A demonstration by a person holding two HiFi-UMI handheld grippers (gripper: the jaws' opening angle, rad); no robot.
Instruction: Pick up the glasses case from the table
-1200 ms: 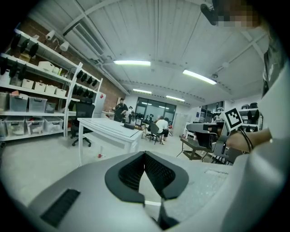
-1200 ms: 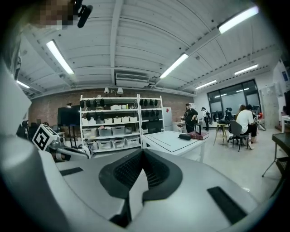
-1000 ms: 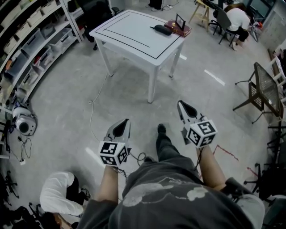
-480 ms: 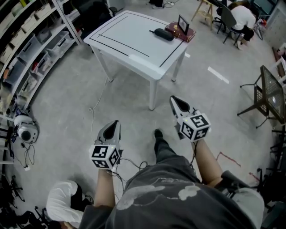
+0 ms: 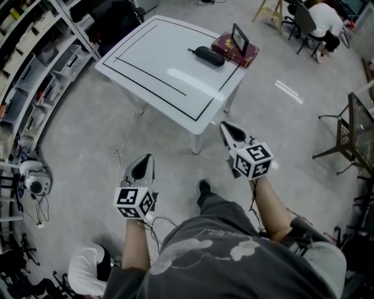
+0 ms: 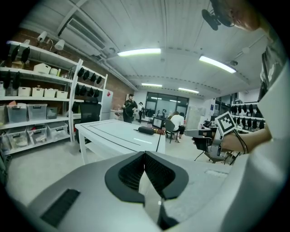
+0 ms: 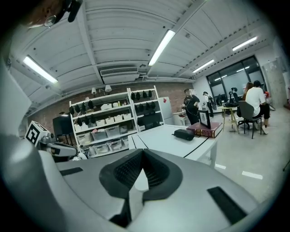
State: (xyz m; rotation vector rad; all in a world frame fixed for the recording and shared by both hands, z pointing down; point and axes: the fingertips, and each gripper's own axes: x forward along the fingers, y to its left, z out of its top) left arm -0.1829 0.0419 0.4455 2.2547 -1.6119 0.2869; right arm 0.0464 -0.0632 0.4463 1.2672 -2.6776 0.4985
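Big workshop-type room: grey concrete floor (image 5: 82, 134), storage shelving (image 5: 35, 64) packed with bins along the 9 to 11 o'clock side, and a few chairs out around 2 to 3 o'clock. At 12 o'clock from the person stands a white table (image 5: 158, 58) with a black line marking out a rectangle on its top.

The glasses case (image 5: 209, 55) is dark and oblong. It's lying flat on the tabletop toward the far right corner, roughly 1 o'clock from the person. Just at its 2 o'clock is a dark red book (image 5: 231, 54) with a small black frame (image 5: 240, 38) standing upright on it. Can't tell if the case and the book actually touch.

Both grippers are held out over the floor, short of the table and well apart from the case. The left gripper (image 5: 142, 166) is at about 10 o'clock from the person's foot, with its jaws pressed together on nothing. The right gripper (image 5: 229, 129) sits at about 1 o'clock, near the table's closest corner. Its jaws are clamped together and empty too, and its own view looks straight across the tabletop at the case.

Someone in white (image 5: 87, 270) is crouched at 7 o'clock, and another person (image 5: 325, 17) sits way off at 1 o'clock.
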